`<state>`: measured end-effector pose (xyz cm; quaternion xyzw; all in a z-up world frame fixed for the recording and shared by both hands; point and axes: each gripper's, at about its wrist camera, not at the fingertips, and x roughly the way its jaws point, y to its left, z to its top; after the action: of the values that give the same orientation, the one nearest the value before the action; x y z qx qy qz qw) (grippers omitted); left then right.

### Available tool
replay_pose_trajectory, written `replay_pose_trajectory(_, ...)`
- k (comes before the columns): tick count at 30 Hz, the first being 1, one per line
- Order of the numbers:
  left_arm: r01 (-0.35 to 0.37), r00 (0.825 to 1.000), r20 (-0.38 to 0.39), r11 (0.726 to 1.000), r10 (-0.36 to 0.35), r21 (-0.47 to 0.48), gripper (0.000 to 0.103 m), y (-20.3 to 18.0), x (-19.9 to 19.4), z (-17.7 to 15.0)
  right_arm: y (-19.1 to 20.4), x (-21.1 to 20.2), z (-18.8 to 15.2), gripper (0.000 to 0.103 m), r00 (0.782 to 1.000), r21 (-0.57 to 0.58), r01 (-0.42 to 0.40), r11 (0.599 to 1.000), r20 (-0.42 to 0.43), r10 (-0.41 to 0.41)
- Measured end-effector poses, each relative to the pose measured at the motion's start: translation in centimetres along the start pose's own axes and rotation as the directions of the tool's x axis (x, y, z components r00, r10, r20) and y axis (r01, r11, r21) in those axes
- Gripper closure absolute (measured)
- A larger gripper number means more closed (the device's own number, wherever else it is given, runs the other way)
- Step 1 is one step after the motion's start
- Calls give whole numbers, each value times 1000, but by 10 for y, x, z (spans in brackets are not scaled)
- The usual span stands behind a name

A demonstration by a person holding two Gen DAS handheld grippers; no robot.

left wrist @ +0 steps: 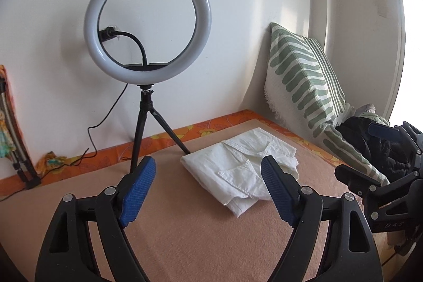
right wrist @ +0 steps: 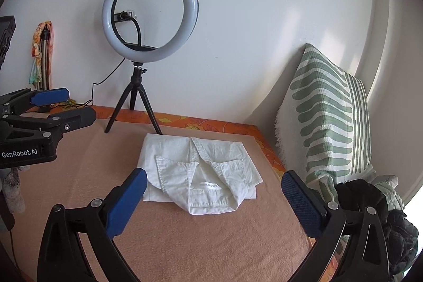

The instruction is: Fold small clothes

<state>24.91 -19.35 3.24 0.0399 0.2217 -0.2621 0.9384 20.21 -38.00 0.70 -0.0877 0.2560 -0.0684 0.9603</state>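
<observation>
- A folded white cotton shirt point(right wrist: 201, 171), collar and chest pockets facing up, is lying flat on a peach-coloured blanket point(right wrist: 185, 242) — the landmark for everything below.
- The left gripper point(left wrist: 208, 171), black-framed with blue ribbed pads, is hovering in front of the shirt; its jaws are standing wide apart with nothing between them, and no pad is touching the cloth.
- The right gripper point(right wrist: 214, 186) is likewise hanging just in front of the shirt with jaws spread wide and holding nothing; the shirt is showing through the gap.
- Behind the shirt, a white ring lamp on a black tripod point(right wrist: 150, 12) is standing at the blanket's far edge against the white wall point(right wrist: 264, 17), one leg ending just beside the shirt's back corner.
- To the right of the shirt, a green-and-white patterned cushion point(right wrist: 327, 112) is leaning upright against the wall — well apart from the cloth.
- A dark crumpled garment point(right wrist: 370, 202) is lying at the cushion's foot, nearer than the shirt.
- An orange floral sheet point(right wrist: 224, 124) is showing beyond the blanket, behind the shirt.
</observation>
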Motion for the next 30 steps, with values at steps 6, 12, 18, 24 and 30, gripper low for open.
replay_pose_trajectory(6, -21, 1000, 18, 1000, 21, -5, 21, 16, -39, -21, 21, -31, -10, 0, 1000, 10, 1, 1000, 16, -2)
replay_pose_trajectory(12, -47, 999, 20, 999, 47, -6, 21, 29, -70, -51, 41, -52, -30, 0, 1000, 46, -18, 999, 22, 17)
replay_pose_trajectory(18, -77, 997, -5, 996, 77, 33, 21, 36, -90, -77, 61, -58, -48, 0, 999, 68, -53, 996, 11, 53)
replay_pose_trajectory(24, -81, 996, -27, 996, 82, 33, 21, 43, -97, -90, 70, -59, -54, 0, 998, 86, -68, 994, 12, 67)
replay_pose_trajectory(30, -100, 994, -52, 995, 101, 20, 20, 45, -101, -99, 69, -58, -56, 0, 998, 89, -57, 994, 34, 54)
